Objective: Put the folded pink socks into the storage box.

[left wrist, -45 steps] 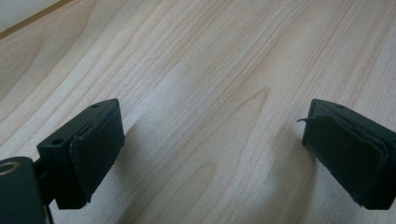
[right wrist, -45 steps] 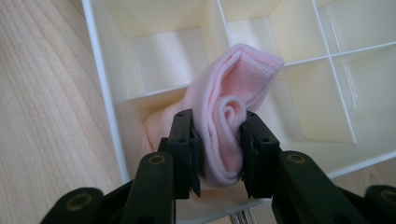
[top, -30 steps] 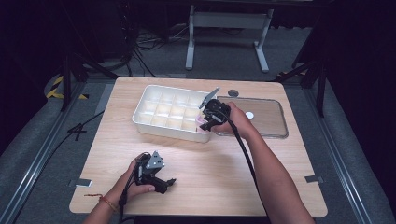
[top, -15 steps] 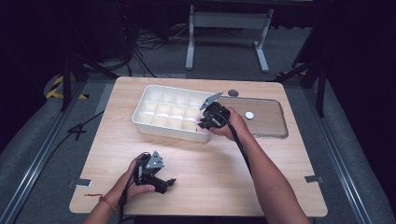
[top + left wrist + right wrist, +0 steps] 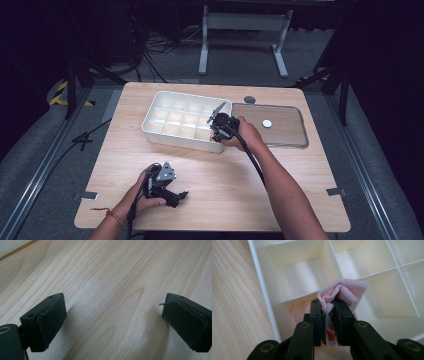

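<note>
On the wooden table, the right gripper has just closed on a pink cloth at the tray's corner cell; lifting remains. The left gripper rests open.

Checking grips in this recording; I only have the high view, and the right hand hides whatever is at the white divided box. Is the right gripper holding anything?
Observer: Yes. In the right gripper view the right gripper is shut on a pale pink cloth; its jaws have just been closing on it.
Operator: Where is the cloth in the divided box?
Observer: Over a compartment in the row along the box's near wall, bunched above the divider, with more pink fabric down in that compartment.
Operator: And the left gripper?
Observer: The left gripper view shows the left gripper with jaws wide apart and bare wooden tabletop between them.
</note>
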`<move>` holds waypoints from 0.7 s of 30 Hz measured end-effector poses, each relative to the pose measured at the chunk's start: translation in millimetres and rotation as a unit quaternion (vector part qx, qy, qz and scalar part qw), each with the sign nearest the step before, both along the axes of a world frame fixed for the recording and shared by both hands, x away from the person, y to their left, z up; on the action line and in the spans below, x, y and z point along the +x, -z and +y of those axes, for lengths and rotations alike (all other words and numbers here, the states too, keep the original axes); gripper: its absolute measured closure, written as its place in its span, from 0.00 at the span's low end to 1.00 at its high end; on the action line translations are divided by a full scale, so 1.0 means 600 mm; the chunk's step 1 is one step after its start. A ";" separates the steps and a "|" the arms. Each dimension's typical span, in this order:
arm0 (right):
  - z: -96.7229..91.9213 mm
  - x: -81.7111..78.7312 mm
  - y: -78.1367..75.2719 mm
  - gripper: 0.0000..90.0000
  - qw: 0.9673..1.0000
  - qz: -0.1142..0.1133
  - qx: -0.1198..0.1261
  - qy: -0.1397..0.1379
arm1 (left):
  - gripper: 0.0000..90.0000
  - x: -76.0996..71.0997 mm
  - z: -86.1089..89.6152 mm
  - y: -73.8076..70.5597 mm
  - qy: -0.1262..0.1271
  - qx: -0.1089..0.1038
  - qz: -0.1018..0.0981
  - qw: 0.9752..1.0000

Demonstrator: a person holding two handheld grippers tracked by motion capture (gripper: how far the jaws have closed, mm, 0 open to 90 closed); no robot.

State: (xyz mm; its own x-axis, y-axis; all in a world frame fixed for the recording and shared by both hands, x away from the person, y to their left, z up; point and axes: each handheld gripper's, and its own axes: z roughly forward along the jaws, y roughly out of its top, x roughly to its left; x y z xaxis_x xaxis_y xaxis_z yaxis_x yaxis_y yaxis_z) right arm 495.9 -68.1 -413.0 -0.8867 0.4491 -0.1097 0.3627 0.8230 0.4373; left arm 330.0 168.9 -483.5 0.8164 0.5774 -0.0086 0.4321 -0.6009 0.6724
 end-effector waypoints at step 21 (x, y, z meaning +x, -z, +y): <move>0.006 0.006 0.009 0.87 1.000 0.018 -0.012 0.002 | 0.06 0.001 0.000 0.000 0.003 0.002 0.000 1.000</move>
